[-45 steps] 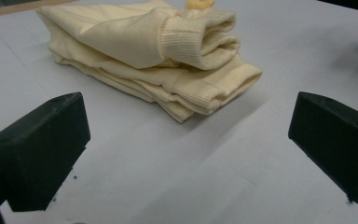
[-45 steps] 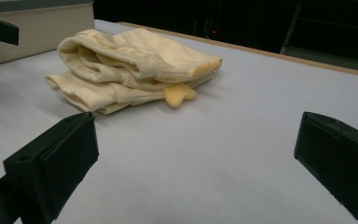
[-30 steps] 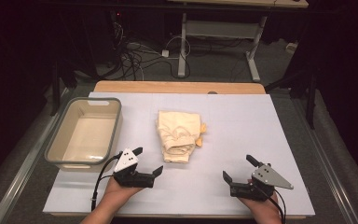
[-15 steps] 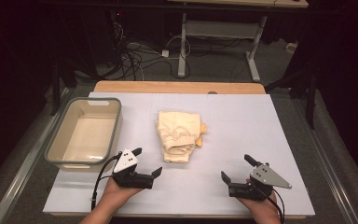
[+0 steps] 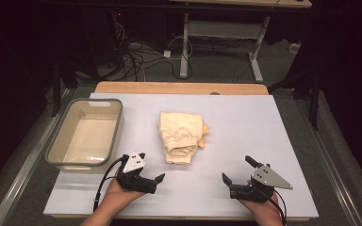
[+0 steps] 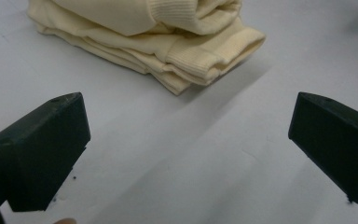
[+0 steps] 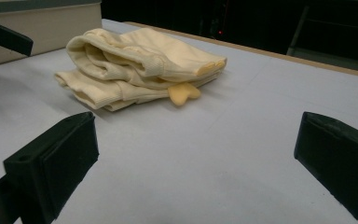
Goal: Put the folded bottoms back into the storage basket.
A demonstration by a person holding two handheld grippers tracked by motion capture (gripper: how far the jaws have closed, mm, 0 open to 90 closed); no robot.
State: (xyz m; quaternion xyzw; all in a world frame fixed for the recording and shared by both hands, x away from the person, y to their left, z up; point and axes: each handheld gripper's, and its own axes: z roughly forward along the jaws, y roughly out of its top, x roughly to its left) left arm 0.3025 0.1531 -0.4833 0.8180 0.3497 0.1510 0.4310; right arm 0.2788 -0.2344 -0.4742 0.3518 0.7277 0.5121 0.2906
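A folded cream garment (image 5: 181,136) with a small yellow flap at its right side lies in the middle of the white table (image 5: 245,122). My left gripper (image 5: 152,165) rests near the front edge, left of centre, open and holding nothing. In the left gripper view (image 6: 189,121) the garment's ribbed folded edge (image 6: 200,56) lies just ahead of the jaws. My right gripper (image 5: 237,169) sits near the front edge, right of centre, open and holding nothing. The right gripper view (image 7: 198,135) shows the garment (image 7: 140,65) farther off, to the left.
A beige bin (image 5: 115,132) with a grey rim stands at the table's left side, with nothing visible inside; its wall (image 7: 42,23) appears in the right gripper view. A wooden strip (image 5: 179,88) runs along the table's far edge. Cables and a desk frame lie on the floor beyond.
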